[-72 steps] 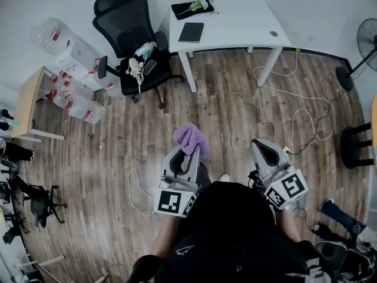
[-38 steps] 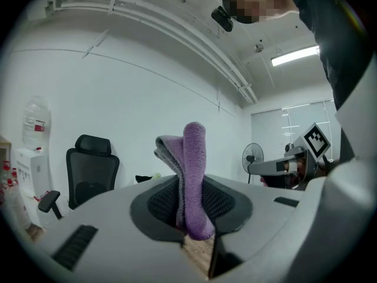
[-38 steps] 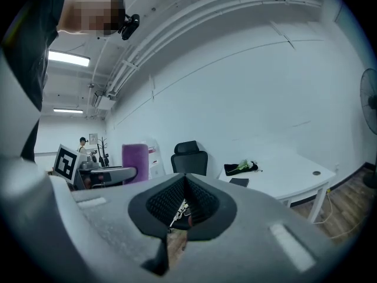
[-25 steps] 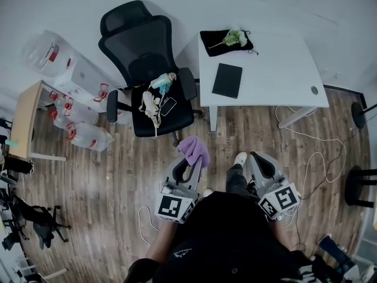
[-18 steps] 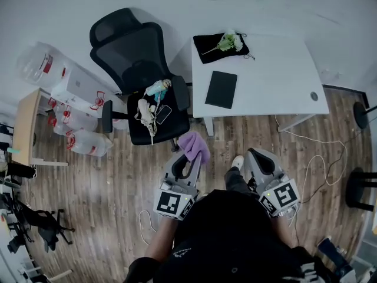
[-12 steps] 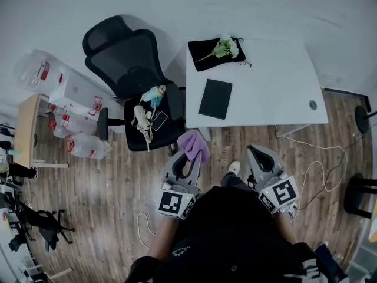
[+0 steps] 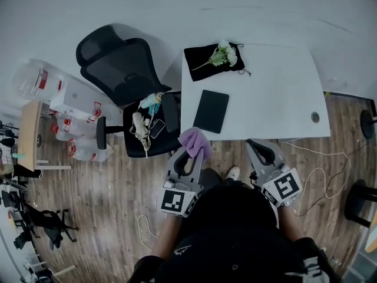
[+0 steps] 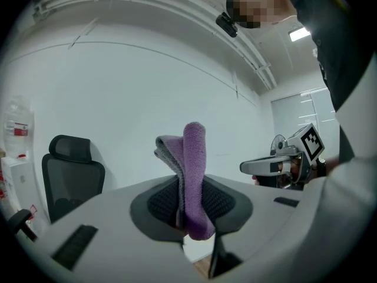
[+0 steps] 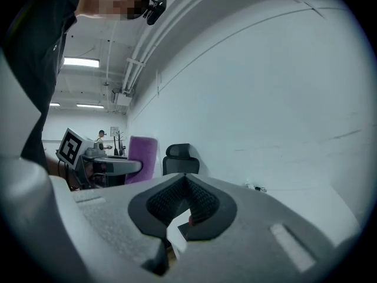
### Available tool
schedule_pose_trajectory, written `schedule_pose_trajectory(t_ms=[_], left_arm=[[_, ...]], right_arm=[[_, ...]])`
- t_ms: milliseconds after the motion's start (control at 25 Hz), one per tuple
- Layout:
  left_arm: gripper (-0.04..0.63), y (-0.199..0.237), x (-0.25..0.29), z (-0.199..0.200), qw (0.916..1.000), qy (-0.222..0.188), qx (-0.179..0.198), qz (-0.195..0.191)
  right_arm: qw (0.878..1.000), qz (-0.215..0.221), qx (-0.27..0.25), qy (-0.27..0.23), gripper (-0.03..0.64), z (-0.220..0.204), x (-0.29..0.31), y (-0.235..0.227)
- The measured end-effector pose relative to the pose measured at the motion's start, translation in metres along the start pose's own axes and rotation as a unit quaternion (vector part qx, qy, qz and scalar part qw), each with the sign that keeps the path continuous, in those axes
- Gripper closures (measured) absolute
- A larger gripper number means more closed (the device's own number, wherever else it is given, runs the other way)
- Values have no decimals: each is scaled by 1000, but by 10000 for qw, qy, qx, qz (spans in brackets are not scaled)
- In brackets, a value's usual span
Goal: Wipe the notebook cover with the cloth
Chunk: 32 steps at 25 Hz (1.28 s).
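Left tongs pinching the cloth; notebook flat on the bench.
Left tongs [image 7: 189, 157] are clamped on the purple cloth [image 7: 195, 141], which stands up folded between them at the bench's near edge. Right tongs [image 7: 263, 152] are pressed together, nothing between. The dark notebook [image 7: 211, 111] lies on the white bench [image 7: 271, 99], just beyond the cloth, near a black mat [image 7: 197, 58].

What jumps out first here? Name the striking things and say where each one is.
The purple cloth catches the eye first, pinched upright in the left gripper at the near edge of the white desk. Just beyond it on the desk lies the dark notebook, with pale flowers on a black mat at the far side. Left of the desk, a black office chair carries clutter on its seat.
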<state>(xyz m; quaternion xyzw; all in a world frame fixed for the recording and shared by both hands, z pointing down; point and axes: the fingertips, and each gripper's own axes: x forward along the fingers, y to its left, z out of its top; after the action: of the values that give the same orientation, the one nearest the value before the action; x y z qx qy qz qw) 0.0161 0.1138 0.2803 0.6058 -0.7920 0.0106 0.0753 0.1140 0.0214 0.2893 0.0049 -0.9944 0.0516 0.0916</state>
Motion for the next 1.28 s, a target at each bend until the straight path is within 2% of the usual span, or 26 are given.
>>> schedule_pose_trajectory(t_ms=[120, 320, 560, 800, 920, 1080, 1280], left_arm=[[515, 11, 17, -6, 9999, 97, -97, -31], [514, 33, 52, -19, 9992, 269, -211, -194], [515, 53, 108, -14, 9963, 329, -214, -767], [514, 76, 157, -10, 9912, 294, -185, -1278], [514, 87, 171, -29, 9866, 543, -312, -1509], [514, 94, 182, -56, 9764, 914, -616, -1859], [514, 103, 200, -85, 9686, 1321, -735, -1972]], right_arm=[[9995, -151, 138, -255, 612, 1, 8, -16], [9984, -460, 250, -234, 612, -5, 19, -36], [9970, -762, 103, -39, 612, 9, 48, -53], [9890, -1425, 323, 223, 612, 6, 79, -82], [9854, -1627, 423, 257, 612, 2, 92, -85], [9834, -1690, 542, 368, 612, -8, 106, -80], [9823, -1680, 568, 602, 612, -19, 125, -77]])
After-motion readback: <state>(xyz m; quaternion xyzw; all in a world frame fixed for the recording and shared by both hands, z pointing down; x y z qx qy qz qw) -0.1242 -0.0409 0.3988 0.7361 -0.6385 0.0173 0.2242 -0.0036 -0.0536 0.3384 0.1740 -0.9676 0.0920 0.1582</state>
